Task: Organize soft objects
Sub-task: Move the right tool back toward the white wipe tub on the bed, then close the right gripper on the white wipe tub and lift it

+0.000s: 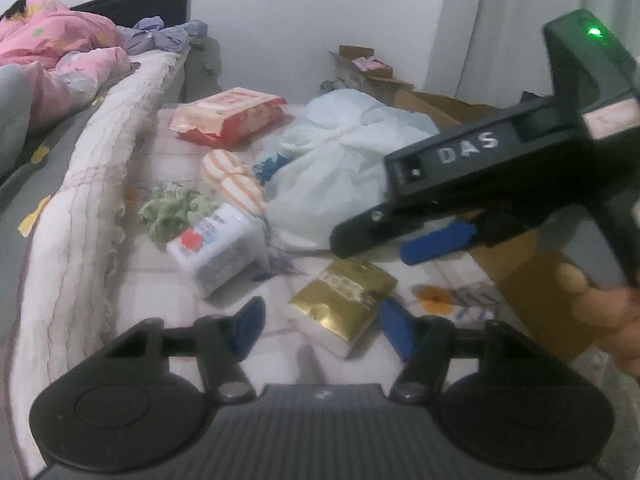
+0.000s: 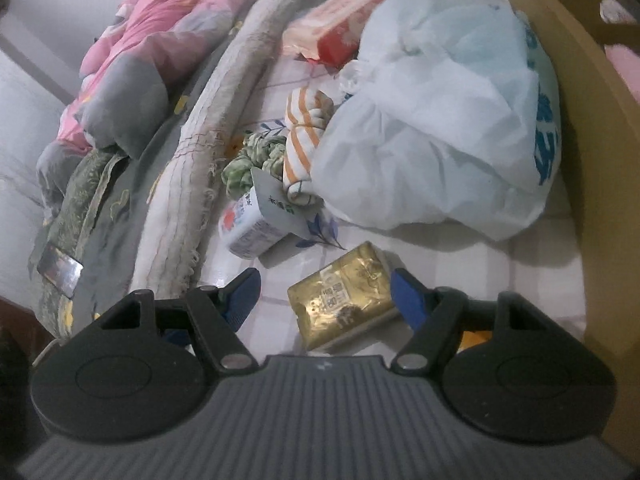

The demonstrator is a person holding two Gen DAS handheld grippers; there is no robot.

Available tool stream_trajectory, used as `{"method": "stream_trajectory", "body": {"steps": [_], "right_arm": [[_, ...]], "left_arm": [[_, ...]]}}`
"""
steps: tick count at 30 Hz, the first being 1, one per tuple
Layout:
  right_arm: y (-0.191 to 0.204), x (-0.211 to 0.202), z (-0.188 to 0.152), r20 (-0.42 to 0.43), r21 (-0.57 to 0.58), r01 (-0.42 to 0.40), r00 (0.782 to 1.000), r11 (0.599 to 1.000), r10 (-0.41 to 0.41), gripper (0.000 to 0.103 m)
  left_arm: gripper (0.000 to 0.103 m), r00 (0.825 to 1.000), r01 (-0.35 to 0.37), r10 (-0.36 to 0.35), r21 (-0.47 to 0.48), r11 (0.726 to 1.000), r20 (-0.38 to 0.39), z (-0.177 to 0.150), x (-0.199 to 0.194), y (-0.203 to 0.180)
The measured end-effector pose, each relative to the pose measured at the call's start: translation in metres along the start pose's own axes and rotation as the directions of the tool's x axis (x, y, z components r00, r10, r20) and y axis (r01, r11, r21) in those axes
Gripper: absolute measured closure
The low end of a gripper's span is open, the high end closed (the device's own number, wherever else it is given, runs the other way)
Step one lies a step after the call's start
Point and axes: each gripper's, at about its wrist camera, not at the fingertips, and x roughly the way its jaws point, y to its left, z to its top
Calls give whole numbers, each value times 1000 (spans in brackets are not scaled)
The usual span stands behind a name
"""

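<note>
We count three tissue packs on the bed: gold (image 2: 343, 296), white (image 2: 251, 226), red (image 2: 340, 20). Both our grippers, left (image 1: 320, 326) and right (image 2: 325, 298), gape wide, empty, flanking the gold pack.

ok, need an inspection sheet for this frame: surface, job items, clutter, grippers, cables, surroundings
Surface: white checked floral sheet, wrinkled.
Job's things: gold foil tissue pack lying flat between the right gripper's fingers, not clamped; white tissue pack with red and blue print; red-orange wipes pack; orange-striped white cloth roll; green crumpled cloth.
Clutter: large knotted white plastic bag; open cardboard box.
Grippers: left gripper open, empty; right gripper open around the gold pack.
Cables: nothing seen.
Surroundings: rolled cream fringed blanket, pink quilt, grey bedding, white wall.
</note>
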Motion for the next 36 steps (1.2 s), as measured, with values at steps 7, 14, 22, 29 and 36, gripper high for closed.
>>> {"method": "stream_trajectory", "body": {"steps": [7,14,22,29,36], "right_arm": [[12,-1,18,26,28,-131,991,991,130,37],[38,37,46,31,22,-172,985,985,171,52],[41,86,64,-40,47,-134,990,990,136,57],[42,85,62,-67,62,-169,983,984,173,56],[51,75,61,-66,52,-207,975,977,210,56]], "left_arm": [[42,994,-66,68,-27,997,80,13,-6,20],[52,992,-116,119,-69,991,45,28,15,45],[56,994,-103,105,-91,991,18,31,28,54],[56,994,-105,108,-86,991,27,28,28,51],[56,994,-97,101,-109,989,32,26,24,55]]}}
